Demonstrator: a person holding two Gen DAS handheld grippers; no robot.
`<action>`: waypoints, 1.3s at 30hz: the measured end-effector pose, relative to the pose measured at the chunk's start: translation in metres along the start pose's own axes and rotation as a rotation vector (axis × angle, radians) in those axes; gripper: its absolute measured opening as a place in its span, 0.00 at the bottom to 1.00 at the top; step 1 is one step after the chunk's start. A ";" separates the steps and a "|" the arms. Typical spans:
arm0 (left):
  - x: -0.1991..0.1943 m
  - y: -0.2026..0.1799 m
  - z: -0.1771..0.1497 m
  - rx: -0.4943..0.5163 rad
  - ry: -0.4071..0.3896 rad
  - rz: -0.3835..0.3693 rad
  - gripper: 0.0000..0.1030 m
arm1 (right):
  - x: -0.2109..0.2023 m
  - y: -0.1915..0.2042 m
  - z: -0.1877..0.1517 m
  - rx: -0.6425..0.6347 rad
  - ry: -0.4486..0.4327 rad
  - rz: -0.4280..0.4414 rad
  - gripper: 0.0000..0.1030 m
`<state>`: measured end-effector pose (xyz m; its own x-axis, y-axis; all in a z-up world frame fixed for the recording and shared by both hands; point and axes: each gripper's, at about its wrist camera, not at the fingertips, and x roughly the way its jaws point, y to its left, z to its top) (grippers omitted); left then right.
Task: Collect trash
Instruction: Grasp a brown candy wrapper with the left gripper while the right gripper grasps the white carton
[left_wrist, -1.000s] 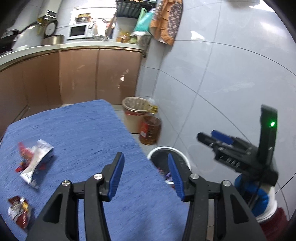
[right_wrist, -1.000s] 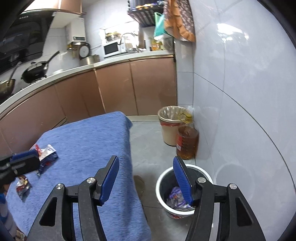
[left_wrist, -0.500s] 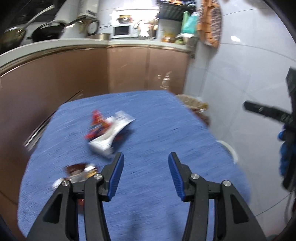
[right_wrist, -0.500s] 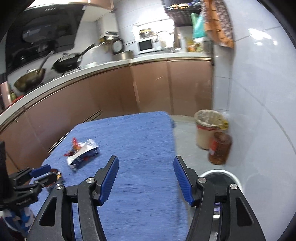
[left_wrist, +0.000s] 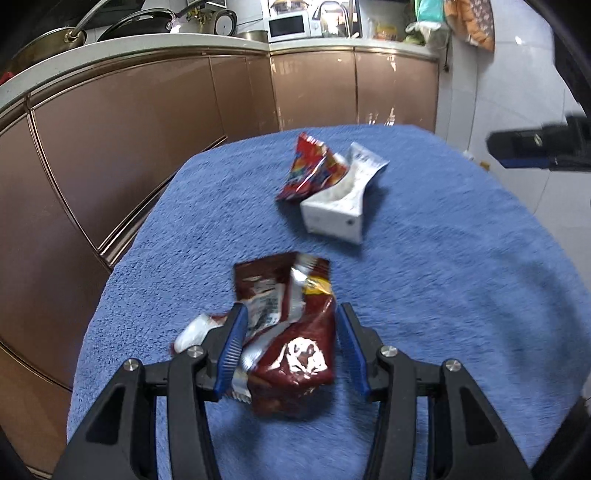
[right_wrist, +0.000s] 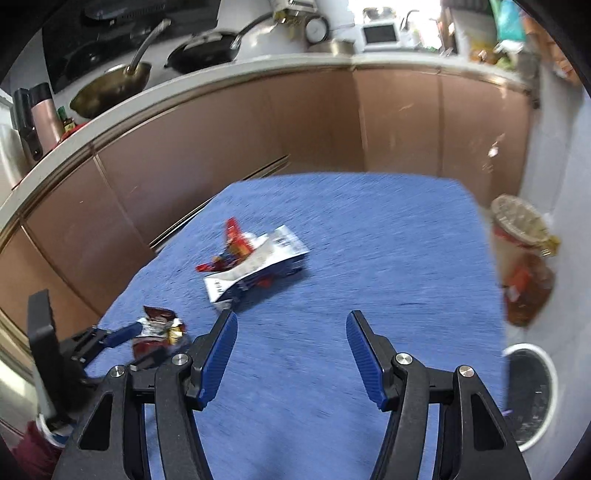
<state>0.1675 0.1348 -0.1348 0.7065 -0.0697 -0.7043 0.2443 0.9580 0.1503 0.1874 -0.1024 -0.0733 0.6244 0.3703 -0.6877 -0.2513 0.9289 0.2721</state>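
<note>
Left hand-held gripper (left_wrist: 290, 343) stood partly open in the left wrist view, its ribbed blue pads either side of a crumpled brown wrapper (left_wrist: 291, 332) lying on the desk (left_wrist: 443, 277); whether the pads touched the foil yet could not be told, and nothing was lifted. To do this pick well, I judged the jaws should sink until the pads bracket the bulkiest fold, then close squarely, since thin glossy foil slips and springs when pinched at an edge. Farther off lay a red wrapper (left_wrist: 314, 170) touching a flattened white carton (left_wrist: 343, 206), both creased and light against the desk's coarse blue towelling. In the right wrist view the right hand-held gripper (right_wrist: 291, 354) hung over bare blue cloth with its jaws moderately apart and nothing between them. The carton (right_wrist: 258, 266) and red wrapper (right_wrist: 234, 247) sat ahead of it, the brown wrapper (right_wrist: 159, 328) lower left beside the other gripper, and a white-rimmed bin (right_wrist: 532, 395) stood on the floor at lower right.
</note>
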 end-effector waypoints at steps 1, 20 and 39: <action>0.004 0.002 0.000 0.001 0.003 0.008 0.46 | 0.011 0.002 0.002 0.010 0.020 0.022 0.57; 0.006 0.043 -0.001 -0.194 -0.026 -0.201 0.41 | 0.136 0.009 0.020 0.187 0.234 0.234 0.57; 0.000 0.054 -0.005 -0.265 -0.050 -0.199 0.25 | 0.129 0.051 0.027 0.047 0.194 0.345 0.04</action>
<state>0.1773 0.1884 -0.1305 0.6958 -0.2696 -0.6657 0.2037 0.9629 -0.1770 0.2754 -0.0066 -0.1297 0.3570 0.6571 -0.6640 -0.3846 0.7511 0.5366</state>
